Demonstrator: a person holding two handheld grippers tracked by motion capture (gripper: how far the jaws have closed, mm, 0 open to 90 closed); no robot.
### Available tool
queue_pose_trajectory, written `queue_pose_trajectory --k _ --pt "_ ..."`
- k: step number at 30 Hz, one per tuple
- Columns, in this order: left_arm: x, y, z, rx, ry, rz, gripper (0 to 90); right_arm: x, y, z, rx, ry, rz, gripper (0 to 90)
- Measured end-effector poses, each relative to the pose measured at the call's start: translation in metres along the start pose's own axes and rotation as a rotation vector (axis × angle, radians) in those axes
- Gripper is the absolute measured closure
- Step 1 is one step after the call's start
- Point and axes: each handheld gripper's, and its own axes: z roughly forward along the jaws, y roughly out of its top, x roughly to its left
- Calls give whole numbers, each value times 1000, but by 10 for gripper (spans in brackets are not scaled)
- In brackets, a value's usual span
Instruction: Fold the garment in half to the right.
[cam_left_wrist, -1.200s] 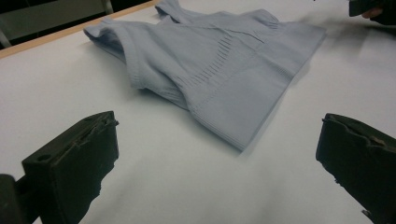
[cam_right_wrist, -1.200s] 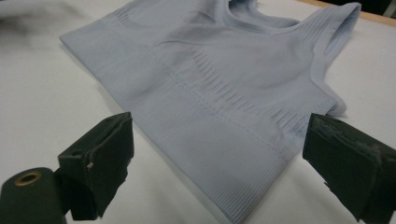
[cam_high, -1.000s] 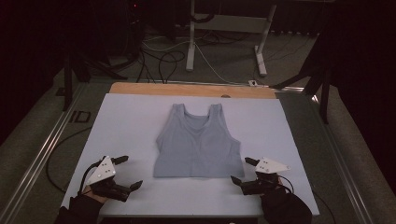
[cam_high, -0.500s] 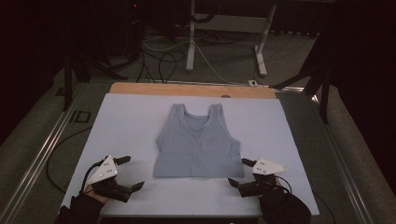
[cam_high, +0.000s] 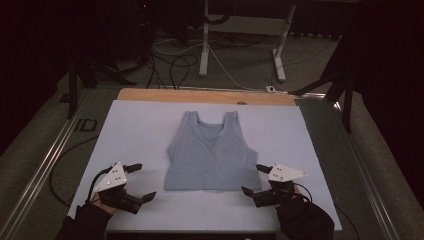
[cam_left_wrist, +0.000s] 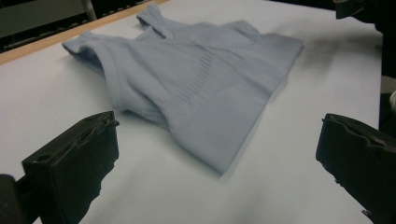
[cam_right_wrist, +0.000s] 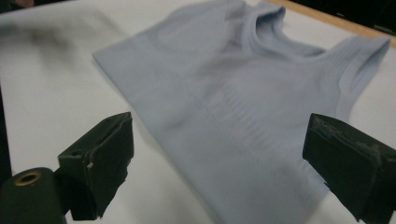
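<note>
Currently the work stands at the approach step: both tools are positioned at the hem of the tank top (cam_high: 210, 155), and neither has taken hold of the cloth.

**Position of the garment.** The tank top lies flat near the middle of the pale surface (cam_high: 135, 130), straps pointing away from the person and hem toward the person. In the high view the fabric appears smooth, with no fold made in it.

**Left tool.** The left tool (cam_high: 139, 181) rests low over the surface, near the lower left corner of the tank top but apart from it. Its jaws stand wide apart. In the left gripper view the hem corner (cam_left_wrist: 219, 165) lies ahead of the jaws, between them and not touching either.

**Right tool.** The right tool (cam_high: 254, 179) sits just beside the lower right corner of the tank top. Its jaws are likewise spread apart and hold nothing. In the right gripper view the garment (cam_right_wrist: 243, 107) occupies the gap ahead of the jaws; whether a jaw tip touches the cloth cannot be told.

**Next move, as judged.**
1. Advance each tool until one jaw slides under the hem corner and the other passes above it.
2. Keep the lower jaw flat on the surface so it catches both fabric layers.
3. Close both tools together.

The left tool has farther to travel than the right.
</note>
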Motion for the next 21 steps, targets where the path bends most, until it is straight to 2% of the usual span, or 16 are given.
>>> queue_pose_trajectory --k 2,3,4,8,12,13,16,20,21 --pt "0 2 0 -1 -1 4 1 -1 4 0 -7 1 -11 89" --pt "0 4 1 -1 -6 4 1 -2 13 -2 -19 5 -20 89" --pt "0 5 1 -3 -10 1 1 -2 13 -2 -19 5 -20 89" --pt "0 16 1 10 -15 21 1 -8 33 -3 -51 -2 -18 88" --pt "1 22 -1 4 -12 14 1 -11 44 -1 -67 16 -4 88" --pt "1 24 -3 1 -11 16 1 -12 52 1 -69 29 -16 89" --pt "3 29 -5 -1 -6 16 1 -13 63 6 -68 25 -57 88" --pt "2 37 -5 10 -9 20 1 -14 76 9 -76 29 -79 88" --pt "2 39 -5 18 -1 21 1 -16 85 12 -86 29 -87 89"
